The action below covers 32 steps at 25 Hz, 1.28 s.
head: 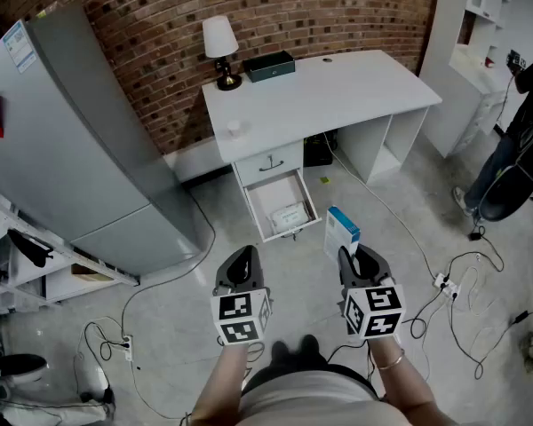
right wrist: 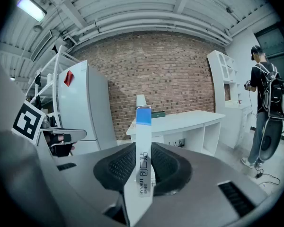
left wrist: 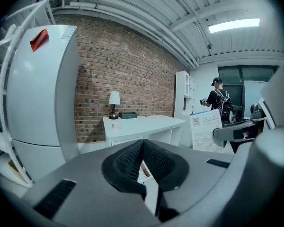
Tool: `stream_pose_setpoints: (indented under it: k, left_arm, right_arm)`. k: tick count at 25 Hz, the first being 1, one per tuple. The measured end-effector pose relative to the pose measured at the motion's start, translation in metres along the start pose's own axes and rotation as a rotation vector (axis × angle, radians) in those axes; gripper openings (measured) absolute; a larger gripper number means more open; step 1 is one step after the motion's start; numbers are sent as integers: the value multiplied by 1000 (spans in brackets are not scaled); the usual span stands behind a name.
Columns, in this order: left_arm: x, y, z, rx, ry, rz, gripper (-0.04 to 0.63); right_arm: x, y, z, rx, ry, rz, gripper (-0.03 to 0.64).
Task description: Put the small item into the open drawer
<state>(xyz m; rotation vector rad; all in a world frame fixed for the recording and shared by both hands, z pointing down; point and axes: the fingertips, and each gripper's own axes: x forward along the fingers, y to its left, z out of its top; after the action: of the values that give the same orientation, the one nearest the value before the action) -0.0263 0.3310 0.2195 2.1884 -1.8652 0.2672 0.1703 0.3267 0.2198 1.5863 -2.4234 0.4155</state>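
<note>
My right gripper (head: 349,257) is shut on a flat white box with a blue top (head: 340,232), held upright on its edge; in the right gripper view the box (right wrist: 143,160) stands between the dark pads. My left gripper (head: 242,263) is shut with nothing in it; in its own view the pads (left wrist: 143,161) meet. Both hang above the floor, in front of the white desk (head: 338,91). The open drawer (head: 282,206) juts from the desk's lower left, with a white packet inside. The box sits just right of the drawer's front corner in the head view.
A grey fridge (head: 80,140) stands left of the desk. A lamp (head: 219,51), a dark box (head: 268,65) and a small cup (head: 235,128) are on the desk. Cables (head: 444,282) trail over the floor at right and left. A person (right wrist: 265,112) stands far right by white shelves.
</note>
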Motion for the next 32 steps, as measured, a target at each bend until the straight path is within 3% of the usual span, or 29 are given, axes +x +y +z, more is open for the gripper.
stream_pose_setpoints:
  k: [22,32]
  left_arm:
    - [-4,-25,-2,-21,-7,15,21]
    - [29,-12,-6,-19,17,47,21]
  right_arm:
    - [-7,-36,-10,44,33,43,95]
    - [31,-52,-15,36,77,55,95]
